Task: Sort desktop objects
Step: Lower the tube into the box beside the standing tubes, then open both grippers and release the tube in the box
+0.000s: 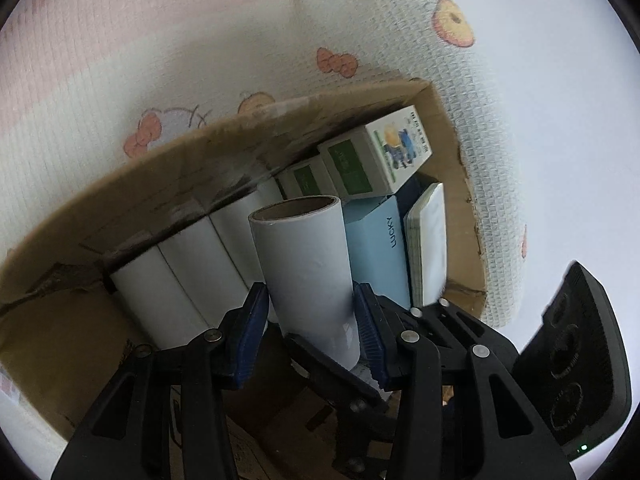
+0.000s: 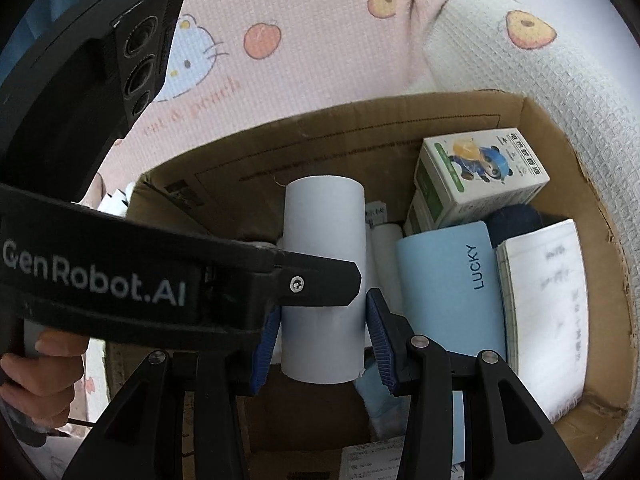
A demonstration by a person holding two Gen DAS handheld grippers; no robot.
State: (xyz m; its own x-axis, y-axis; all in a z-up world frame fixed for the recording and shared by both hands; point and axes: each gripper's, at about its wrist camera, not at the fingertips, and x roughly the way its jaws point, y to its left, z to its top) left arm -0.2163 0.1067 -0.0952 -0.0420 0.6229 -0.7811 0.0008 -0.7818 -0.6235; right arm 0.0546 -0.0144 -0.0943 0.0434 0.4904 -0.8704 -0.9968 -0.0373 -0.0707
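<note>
Roll (image 2: 324,280) in our R gripper (image 2: 322,344), pads pinching it, L gripper (image 1: 312,336) also clamped on roll, over cardboard box (image 2: 560,152), blue LUCKY box (image 2: 448,292) right.

Pink-and-white waffle-weave blanket (image 2: 320,60) printed with cartoon cats, peaches, bows, bright white light beyond

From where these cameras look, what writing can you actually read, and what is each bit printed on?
"LUCKY": on the light blue box in the cardboard box.
"GenRobot.AI": on the left gripper, as the right wrist view shows it.
"cat & peach": partly hidden, on the pink cloth.
Green-and-white carton: print too small to read.
Notebook: handwriting blurred.
</note>
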